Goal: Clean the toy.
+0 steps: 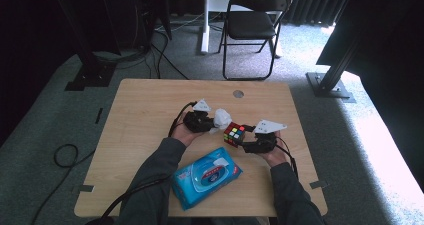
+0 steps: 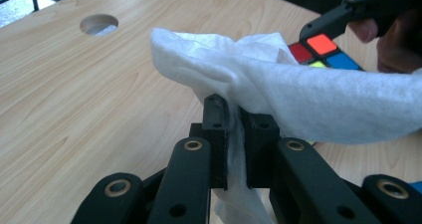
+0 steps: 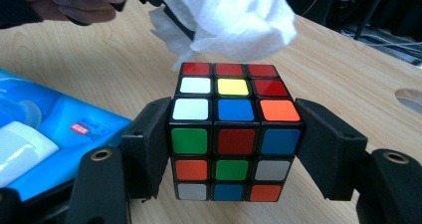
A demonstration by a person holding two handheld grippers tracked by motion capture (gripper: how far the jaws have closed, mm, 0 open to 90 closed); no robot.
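Note:
A scrambled colour cube (image 3: pixel 234 134) is clamped between the two black jaws of my right gripper (image 3: pixel 234 152) and held just above the table; in the high view the cube (image 1: pixel 233 134) sits at the table's middle with that gripper (image 1: pixel 250 142) to its right. My left gripper (image 2: pixel 233 134) is shut on a white wipe (image 2: pixel 298 99), whose loose end hangs over the cube's far top edge (image 2: pixel 323 52). From above, the wipe (image 1: pixel 221 119) bunches between the left gripper (image 1: pixel 212 125) and the cube.
A blue pack of wet wipes (image 1: pixel 206 176) lies near the table's front edge, between the forearms. A round cable hole (image 1: pixel 238 93) marks the far side of the wooden table (image 1: pixel 135 130). A black folding chair (image 1: pixel 252 22) stands beyond it.

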